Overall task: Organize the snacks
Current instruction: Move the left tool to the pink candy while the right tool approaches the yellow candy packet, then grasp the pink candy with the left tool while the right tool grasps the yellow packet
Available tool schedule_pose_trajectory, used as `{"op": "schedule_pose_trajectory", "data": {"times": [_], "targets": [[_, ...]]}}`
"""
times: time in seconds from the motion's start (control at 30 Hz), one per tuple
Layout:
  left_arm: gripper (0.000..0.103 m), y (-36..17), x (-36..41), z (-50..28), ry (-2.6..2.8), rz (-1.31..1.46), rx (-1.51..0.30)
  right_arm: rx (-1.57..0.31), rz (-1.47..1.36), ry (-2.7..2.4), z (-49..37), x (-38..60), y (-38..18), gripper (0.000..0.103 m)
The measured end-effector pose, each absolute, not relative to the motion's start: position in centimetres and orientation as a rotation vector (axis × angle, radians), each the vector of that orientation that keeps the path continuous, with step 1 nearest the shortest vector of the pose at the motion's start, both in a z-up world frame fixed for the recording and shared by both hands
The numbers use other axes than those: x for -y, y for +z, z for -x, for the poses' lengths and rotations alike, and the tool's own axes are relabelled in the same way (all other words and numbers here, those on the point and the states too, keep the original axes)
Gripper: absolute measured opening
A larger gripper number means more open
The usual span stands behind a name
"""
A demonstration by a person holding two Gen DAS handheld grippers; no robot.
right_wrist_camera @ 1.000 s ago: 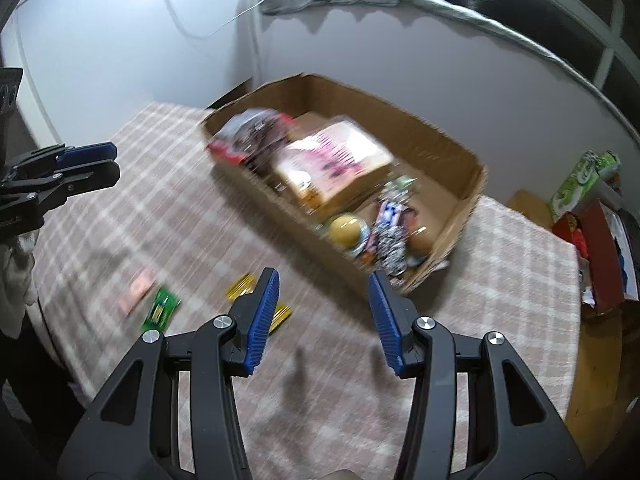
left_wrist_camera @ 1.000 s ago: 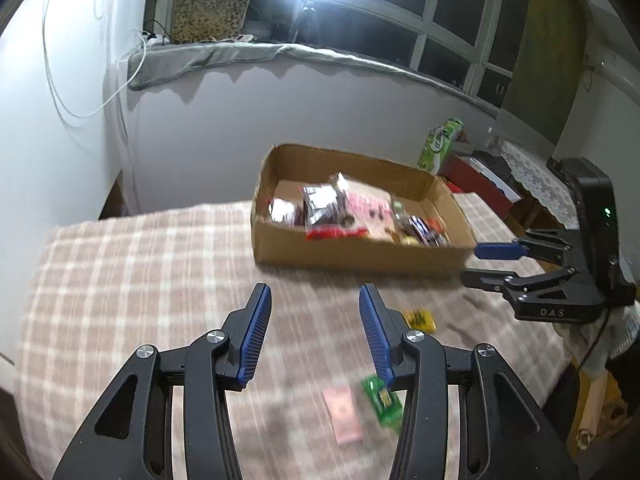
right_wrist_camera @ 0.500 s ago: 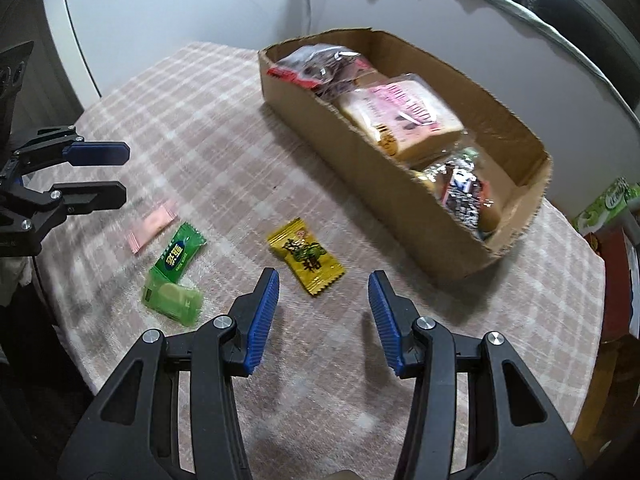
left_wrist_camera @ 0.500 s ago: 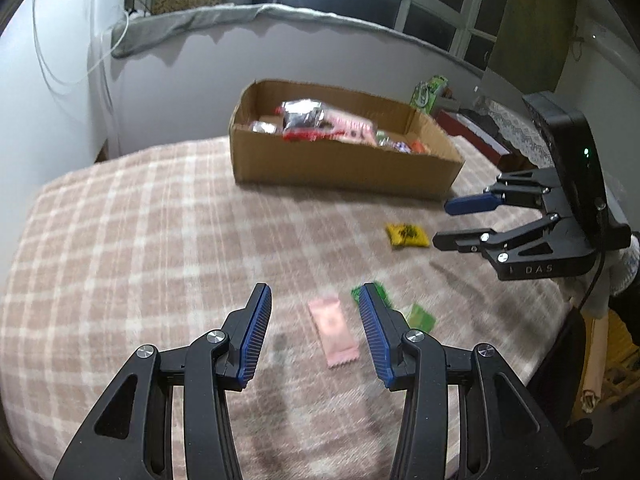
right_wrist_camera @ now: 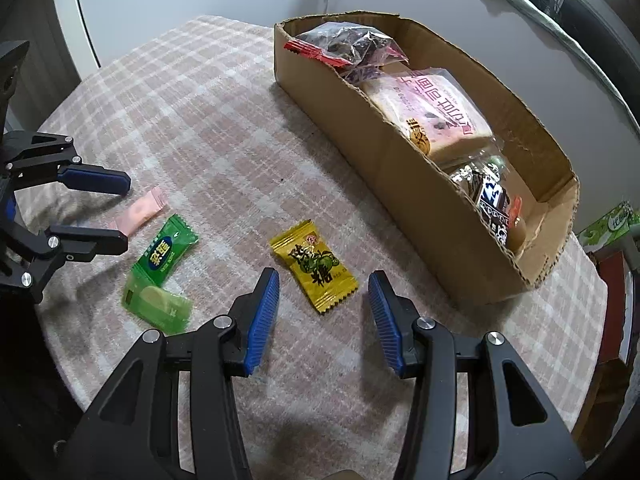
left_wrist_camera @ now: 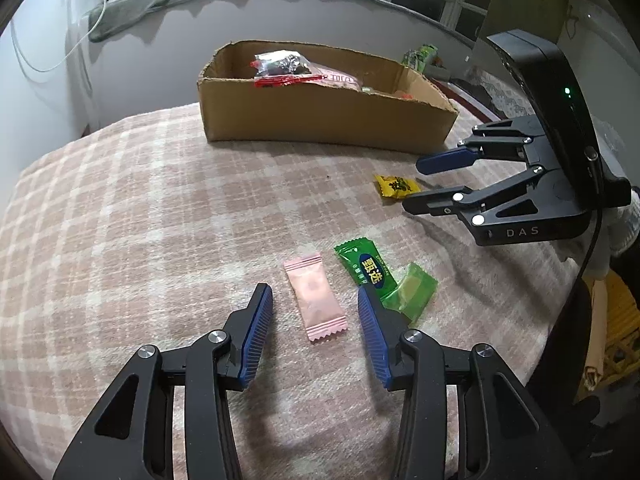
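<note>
You're lining up two pickups: left gripper (left_wrist_camera: 315,312) apart around the pink sachet (left_wrist_camera: 316,297), right gripper (right_wrist_camera: 324,308) apart around the yellow candy (right_wrist_camera: 314,266), so squeeze both, then carry to the cardboard box (right_wrist_camera: 420,196) at two o'clock.

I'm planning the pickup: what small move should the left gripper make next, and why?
Probably lower straight down and close. The left gripper is open with the pink candy lying flat on the cloth between its fingers, untouched. The box awaits behind.

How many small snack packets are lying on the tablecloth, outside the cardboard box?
4. The pink packet lies before the left hand-held gripper, the yellow packet before the right hand-held gripper, and the dark green packet and pale green packet between them. None seems hidden.
</note>
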State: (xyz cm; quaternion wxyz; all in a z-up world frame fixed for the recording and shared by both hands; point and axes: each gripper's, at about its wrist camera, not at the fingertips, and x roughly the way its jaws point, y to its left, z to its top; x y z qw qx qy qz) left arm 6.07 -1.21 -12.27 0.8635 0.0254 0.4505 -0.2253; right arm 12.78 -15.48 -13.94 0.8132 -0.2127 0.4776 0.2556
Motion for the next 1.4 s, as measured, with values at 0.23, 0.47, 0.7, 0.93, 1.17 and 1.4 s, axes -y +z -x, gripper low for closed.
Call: {"op": "schedule_pose_trajectory", "data": {"times": [0.23,0.47,0.7,0.93,1.17,1.4], "targets": [[0.042,-12.7,1.5,-6.2,-0.469,-0.063,-0.951,-1.022,0.466,0.550,-13.5,15.0,-14.5,0.049],[0.032,-12.8,1.3,-6.8,-0.462,-0.064,-0.950,-1.021,0.450,0.562,-14.5,14.1,-14.9,0.048],[0.030,-12.8,1.1,-6.9,-0.451,-0.080,-0.947,-1.060,0.361,0.575,-15.0,14.7,-15.1,0.040],[0.019,-12.8,1.8,-6.7,-0.457,-0.103,-0.936,-1.062,0.348,0.561,-14.5,15.3,-14.9,0.028],[0.018,-12.5,1.9,-6.5,-0.461,-0.089,-0.927,-1.056,0.324,0.544,-14.0,16.0,-14.5,0.022],[0.018,-11.9,1.4,-6.4,-0.458,-0.074,-0.911,-1.042,0.300,0.541,-13.3,16.9,-13.9,0.021]]}}
